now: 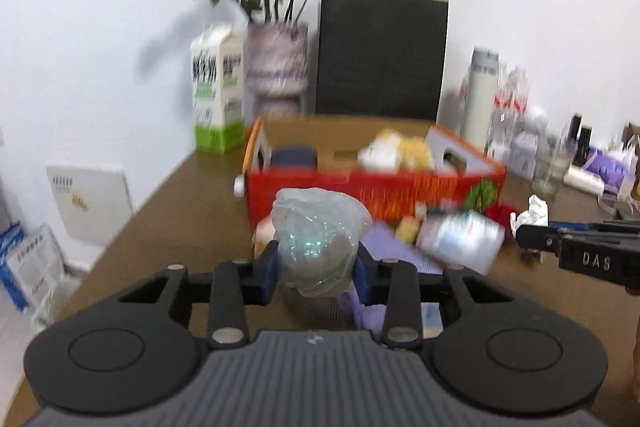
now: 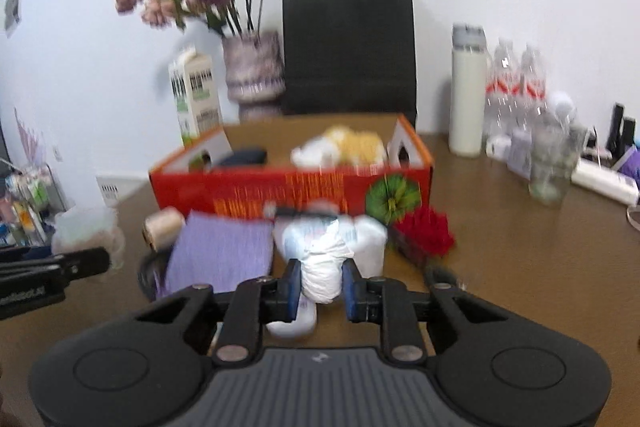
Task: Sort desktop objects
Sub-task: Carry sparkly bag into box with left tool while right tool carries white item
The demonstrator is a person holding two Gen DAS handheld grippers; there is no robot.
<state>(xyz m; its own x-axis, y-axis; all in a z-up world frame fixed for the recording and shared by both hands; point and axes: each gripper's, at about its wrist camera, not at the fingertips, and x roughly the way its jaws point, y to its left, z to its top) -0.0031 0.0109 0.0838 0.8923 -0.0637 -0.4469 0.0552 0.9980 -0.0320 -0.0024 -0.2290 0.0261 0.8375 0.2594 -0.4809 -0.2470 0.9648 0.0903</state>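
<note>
Surface: brown desk [image 2: 520,267] against a white wall; red box [image 2: 288,187] at frame centre.
Left gripper [image 1: 316,267]: jaws clamped on a crumpled clear bag [image 1: 316,235], lower centre.
Right gripper [image 2: 320,281]: jaws clamped on a white plastic bundle [image 2: 324,263], lower centre.
Risk: both loads are soft film and may slip from the pads.
Risk: a drooping bundle could snag the box's near wall.
</note>
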